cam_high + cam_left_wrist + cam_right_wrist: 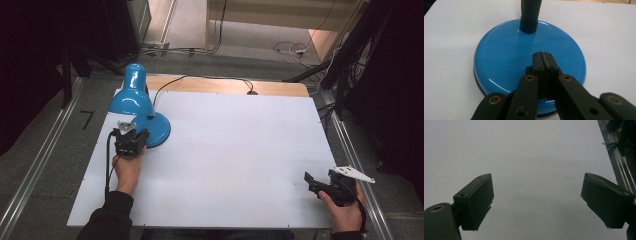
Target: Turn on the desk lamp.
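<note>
A blue desk lamp (pixel 131 95) stands at the table's far left, its shade bent down over its round base (pixel 159 131). My left gripper (pixel 136 136) sits at the near edge of that base. In the left gripper view the left gripper (pixel 543 58) is shut, jaws pressed flat together with nothing between them, tips over the glossy blue base (pixel 504 57) below the black ribbed neck (pixel 530 15). My right gripper (pixel 320 181) rests near the table's front right corner. Its jaws stand wide apart over bare white surface in the right gripper view (pixel 536 202).
The white table top (pixel 240 150) spreads between the two hands. The lamp's black cord (pixel 210 78) runs along the wooden far edge. Metal rails (pixel 35 165) flank the table, and cables lie on the floor beyond it.
</note>
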The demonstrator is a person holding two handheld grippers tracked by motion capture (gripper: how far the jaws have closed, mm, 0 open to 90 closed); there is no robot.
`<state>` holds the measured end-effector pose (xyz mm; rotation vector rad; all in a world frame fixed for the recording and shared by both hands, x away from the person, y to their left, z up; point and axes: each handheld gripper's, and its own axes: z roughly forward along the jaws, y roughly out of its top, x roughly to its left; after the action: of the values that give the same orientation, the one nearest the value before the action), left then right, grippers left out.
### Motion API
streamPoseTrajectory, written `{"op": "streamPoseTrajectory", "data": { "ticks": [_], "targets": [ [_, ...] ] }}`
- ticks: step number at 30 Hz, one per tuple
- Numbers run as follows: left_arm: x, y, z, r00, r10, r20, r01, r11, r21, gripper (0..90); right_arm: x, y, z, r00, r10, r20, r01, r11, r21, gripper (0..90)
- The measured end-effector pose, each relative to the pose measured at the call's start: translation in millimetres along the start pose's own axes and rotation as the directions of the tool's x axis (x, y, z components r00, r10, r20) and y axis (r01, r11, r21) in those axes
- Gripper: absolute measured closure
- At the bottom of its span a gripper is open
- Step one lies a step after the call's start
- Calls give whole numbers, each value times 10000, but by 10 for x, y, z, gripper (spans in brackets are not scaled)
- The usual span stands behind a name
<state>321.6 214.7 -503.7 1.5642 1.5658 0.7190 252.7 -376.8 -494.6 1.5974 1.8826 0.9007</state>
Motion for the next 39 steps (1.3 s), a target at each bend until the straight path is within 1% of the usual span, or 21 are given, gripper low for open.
{"op": "streamPoseTrajectory", "data": {
  "ticks": [9,13,14,15,17,20,22,27,31,33,35,37,39],
  "targets": [
    [16,-4,-3,9999,-97,122,97,10000,7,900,-5,-1,0,10000,26,-32,-26,10000,-14,96],
    [8,-9,-6,9999,-44,101,45,10000,-25,900,-2,-1,0,10000,15,-32,-15,10000,-7,96],
    [7,-12,-5,10000,-32,87,32,10000,74,900,-2,0,-1,10000,15,-32,-15,10000,-8,97],
    [6,-22,-14,9998,-70,187,69,9999,76,900,-2,-1,0,10000,13,-35,-13,10000,-15,96],
    [-7,-29,-23,9998,74,182,-75,9999,77,900,-3,-1,1,10000,17,-49,-17,10000,-11,96],
    [6,-29,-22,9996,-89,262,87,9999,79,900,2,2,1,10000,-1,-35,1,10000,-10,96],
    [9,-29,-23,9995,-113,296,110,9999,80,900,5,3,0,10000,-51,-58,50,10000,-65,96],
    [18,-34,-24,9993,-201,324,199,9998,51,900,-3,2,4,10000,52,-45,-52,10000,-18,96],
    [25,-33,-22,9986,-352,407,351,9994,21,900,2,4,3,10000,21,-64,-21,10000,-17,96],
    [14,-66,-22,9993,-242,275,248,9994,-244,900,0,2,3,10000,8,-65,-9,10000,-10,96],
    [-1,-69,-26,9998,-130,176,134,9996,-257,900,-2,2,7,10000,54,-58,-54,10000,-3,96],
    [-5,-68,-28,9997,-166,172,170,9996,-242,900,-3,2,8,10000,39,-66,-39,10000,-27,96],
    [4,-64,-33,9993,-309,197,313,9993,-223,900,-5,3,9,10000,45,-64,-45,10000,-30,96]
  ]
}}
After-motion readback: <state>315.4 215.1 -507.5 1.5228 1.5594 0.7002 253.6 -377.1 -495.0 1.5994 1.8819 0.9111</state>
